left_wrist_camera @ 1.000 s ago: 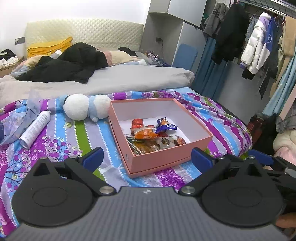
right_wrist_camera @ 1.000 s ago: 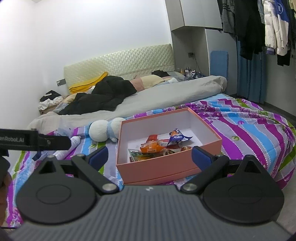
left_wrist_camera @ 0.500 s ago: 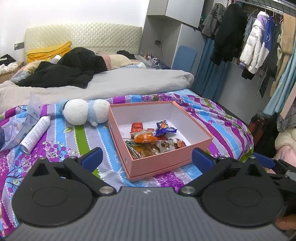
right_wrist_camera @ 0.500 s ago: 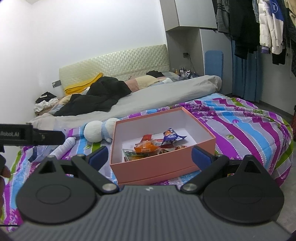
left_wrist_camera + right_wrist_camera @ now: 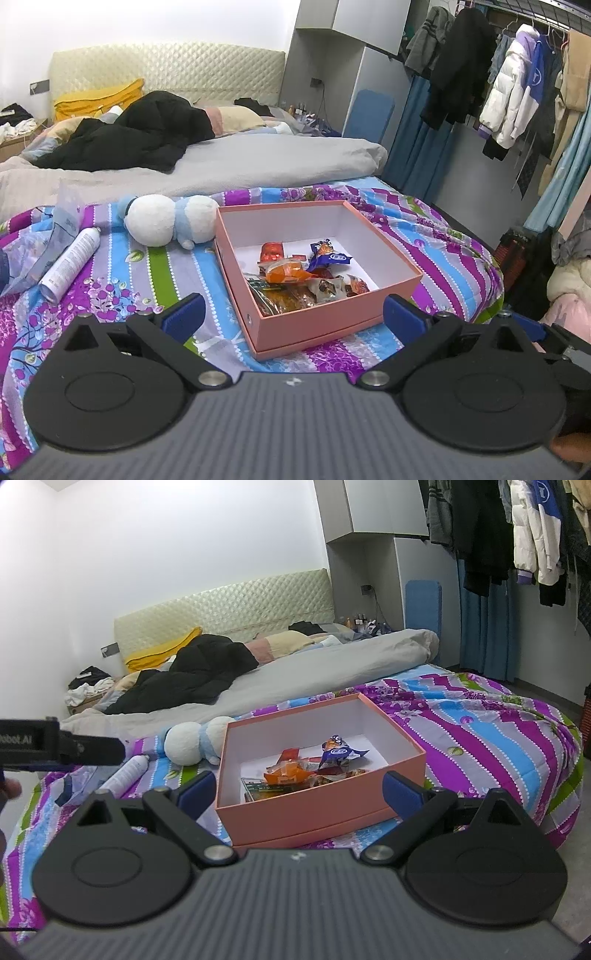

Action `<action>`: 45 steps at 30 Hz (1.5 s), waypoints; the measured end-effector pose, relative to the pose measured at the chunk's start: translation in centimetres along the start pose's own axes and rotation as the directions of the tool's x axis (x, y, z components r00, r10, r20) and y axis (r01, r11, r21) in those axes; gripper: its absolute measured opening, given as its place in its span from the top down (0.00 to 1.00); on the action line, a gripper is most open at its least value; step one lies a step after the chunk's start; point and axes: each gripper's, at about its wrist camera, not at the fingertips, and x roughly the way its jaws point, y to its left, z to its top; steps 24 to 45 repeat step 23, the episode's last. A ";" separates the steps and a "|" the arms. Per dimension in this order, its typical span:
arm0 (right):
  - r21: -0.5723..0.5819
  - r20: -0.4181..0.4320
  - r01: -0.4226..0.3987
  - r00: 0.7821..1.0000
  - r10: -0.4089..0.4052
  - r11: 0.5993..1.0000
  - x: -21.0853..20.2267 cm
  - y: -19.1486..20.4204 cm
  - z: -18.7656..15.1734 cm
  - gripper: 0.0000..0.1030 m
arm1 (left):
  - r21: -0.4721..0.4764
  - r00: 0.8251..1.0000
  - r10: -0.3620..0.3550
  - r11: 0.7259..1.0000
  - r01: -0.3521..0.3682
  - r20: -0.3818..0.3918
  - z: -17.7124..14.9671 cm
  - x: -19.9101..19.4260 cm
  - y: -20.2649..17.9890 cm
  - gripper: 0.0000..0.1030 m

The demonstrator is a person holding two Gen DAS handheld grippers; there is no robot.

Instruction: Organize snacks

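A pink open box [image 5: 325, 325] sits on the striped bedspread and holds several wrapped snacks [image 5: 295, 275], among them an orange pack and a blue pack [image 5: 330, 256]. It also shows in the right wrist view [image 5: 314, 812], with the snacks [image 5: 295, 771] inside. My left gripper [image 5: 293, 317] is open and empty, held back from the box's near side. My right gripper [image 5: 299, 792] is open and empty, also back from the box. The left gripper's body [image 5: 62, 744] shows at the left edge of the right wrist view.
A white and blue plush toy [image 5: 166, 221] lies left of the box. A white spray can [image 5: 70, 264] and a clear plastic bag [image 5: 33, 251] lie further left. Grey duvet and black clothes [image 5: 129, 136] cover the far bed. Coats [image 5: 517, 92] hang at the right.
Both grippers have drawn back a little from the box, which looks slightly smaller and farther. Both stay open and empty. The snacks have not moved.
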 end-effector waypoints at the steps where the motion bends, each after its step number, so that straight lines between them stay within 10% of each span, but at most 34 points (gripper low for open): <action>1: 0.000 -0.001 -0.002 1.000 0.002 1.000 0.0 0.0 0.0 0.05 | 0.007 1.000 0.002 1.000 -0.002 0.001 0.0 0.0 -0.1 0.00; 45: -0.001 -0.001 -0.004 1.000 0.004 1.000 0.3 -0.3 0.0 0.05 | 0.000 1.000 0.006 1.000 -0.006 0.018 -0.1 -0.7 0.3 0.00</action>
